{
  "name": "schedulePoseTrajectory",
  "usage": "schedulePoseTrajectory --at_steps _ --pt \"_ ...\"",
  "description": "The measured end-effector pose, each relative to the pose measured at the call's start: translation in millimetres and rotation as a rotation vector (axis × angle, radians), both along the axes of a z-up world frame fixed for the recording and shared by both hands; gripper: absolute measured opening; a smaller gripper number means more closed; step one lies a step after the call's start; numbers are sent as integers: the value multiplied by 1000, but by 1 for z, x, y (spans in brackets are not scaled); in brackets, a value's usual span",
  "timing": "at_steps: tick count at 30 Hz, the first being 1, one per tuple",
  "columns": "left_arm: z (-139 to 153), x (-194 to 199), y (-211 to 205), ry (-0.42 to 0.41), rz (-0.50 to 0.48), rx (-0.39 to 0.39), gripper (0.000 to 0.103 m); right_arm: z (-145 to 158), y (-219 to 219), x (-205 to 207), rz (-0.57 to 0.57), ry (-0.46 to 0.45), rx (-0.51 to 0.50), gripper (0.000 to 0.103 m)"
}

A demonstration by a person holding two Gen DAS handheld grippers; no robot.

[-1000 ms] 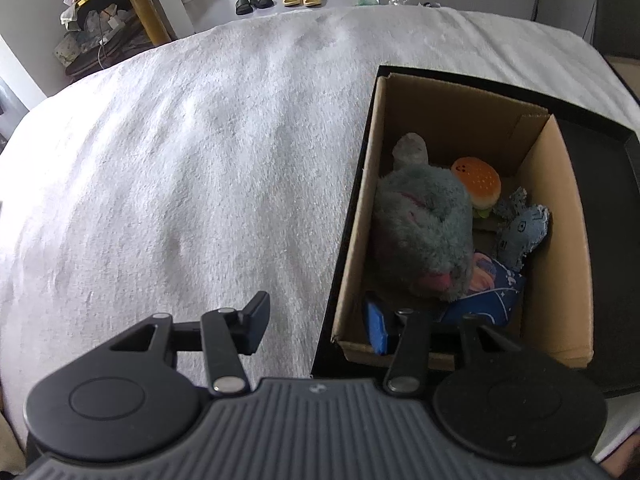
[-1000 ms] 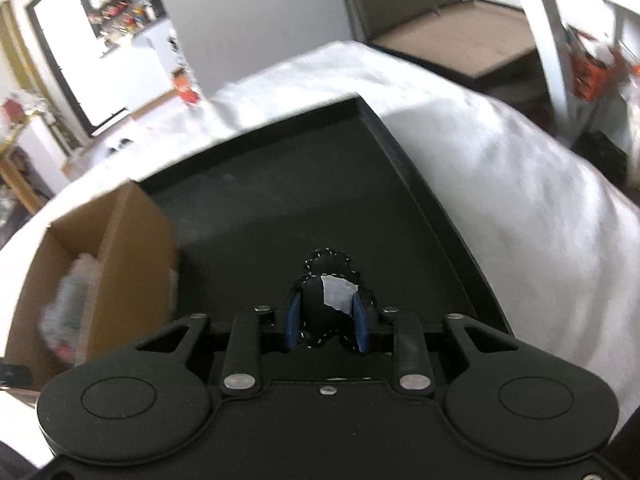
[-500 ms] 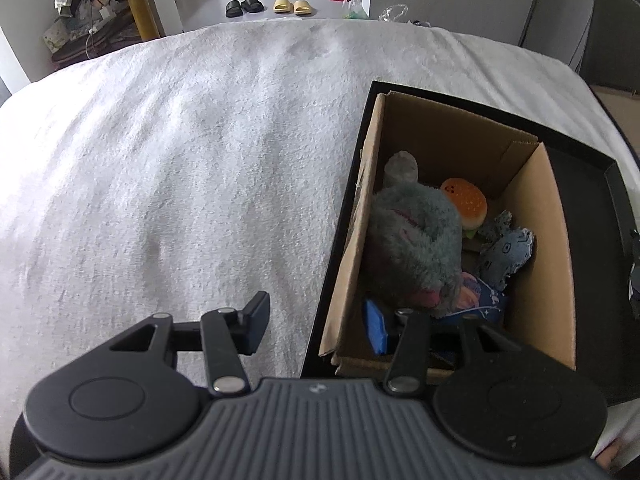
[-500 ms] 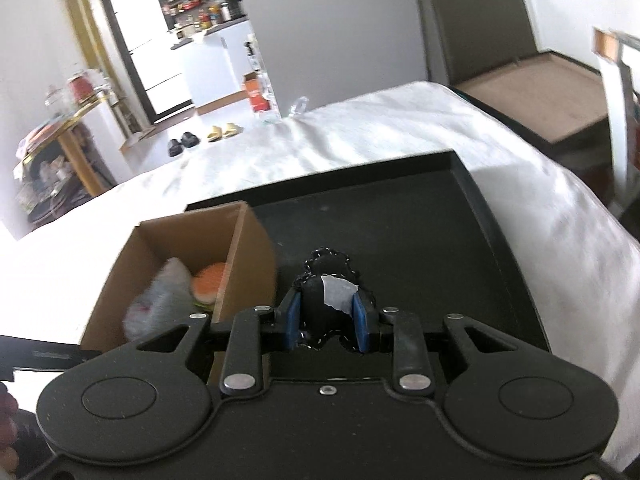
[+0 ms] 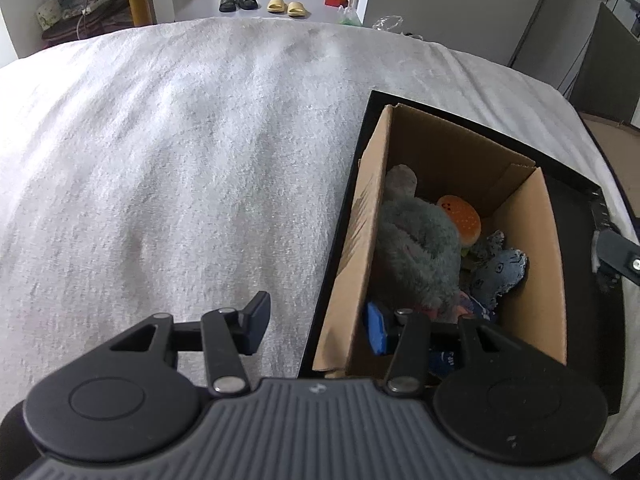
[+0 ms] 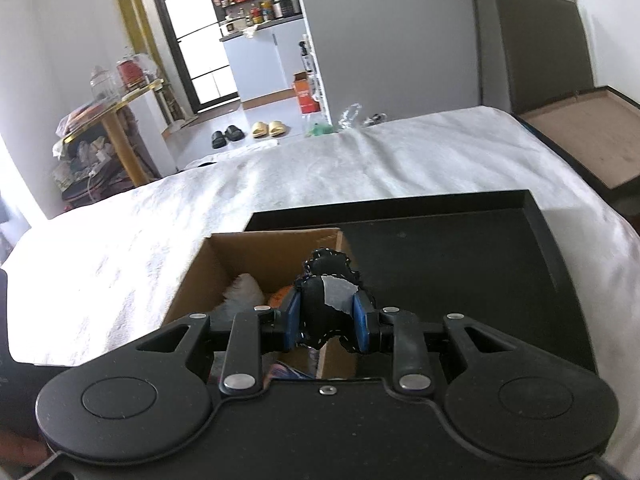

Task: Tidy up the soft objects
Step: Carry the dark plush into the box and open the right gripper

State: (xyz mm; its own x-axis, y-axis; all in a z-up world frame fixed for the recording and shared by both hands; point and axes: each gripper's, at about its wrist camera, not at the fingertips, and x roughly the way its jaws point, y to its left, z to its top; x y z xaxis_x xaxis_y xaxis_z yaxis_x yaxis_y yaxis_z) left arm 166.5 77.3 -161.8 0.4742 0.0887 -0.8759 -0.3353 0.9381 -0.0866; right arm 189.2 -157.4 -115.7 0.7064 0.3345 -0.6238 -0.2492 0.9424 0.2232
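A cardboard box [image 5: 352, 256] stands on a black tray [image 5: 576, 188] on the white bed cover. It holds a grey plush [image 5: 416, 248], a burger toy [image 5: 460, 218], a blue-grey plush [image 5: 498, 272] and more. My left gripper [image 5: 316, 326] is open and empty, straddling the box's near left wall. My right gripper [image 6: 326, 320] is shut on a small black plush with a white tag [image 6: 324, 304], held above the box's right wall [image 6: 340, 240]. Part of the right gripper [image 5: 616, 256] shows at the left wrist view's right edge.
The white cover [image 5: 180, 160] spreads wide to the left of the tray. The tray's bare floor [image 6: 460, 264] lies right of the box. Beyond the bed are slippers [image 6: 248, 132], a cluttered side table [image 6: 100, 136] and a brown platform [image 6: 580, 136].
My right gripper has swung left with the black plush, from over the bare tray to above the box's right wall. My left gripper has risen and pulled back slightly.
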Motion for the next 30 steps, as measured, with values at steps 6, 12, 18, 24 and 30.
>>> schedulePoseTrajectory --at_steps 6,12,18,24,30 --pt "-5 2 5 -4 -12 -39 45 -3 19 8 24 25 -4 27" --pt "-7 5 8 -8 -20 -74 35 -8 36 13 41 46 -20 28" --pt "-9 8 10 -2 -29 -126 19 -14 48 18 57 75 -21 29" --pt "-9 7 11 -6 -36 -152 14 -22 49 25 31 116 -27 38" --pt "-7 5 11 -5 -30 -150 14 -18 36 17 5 116 -22 38"
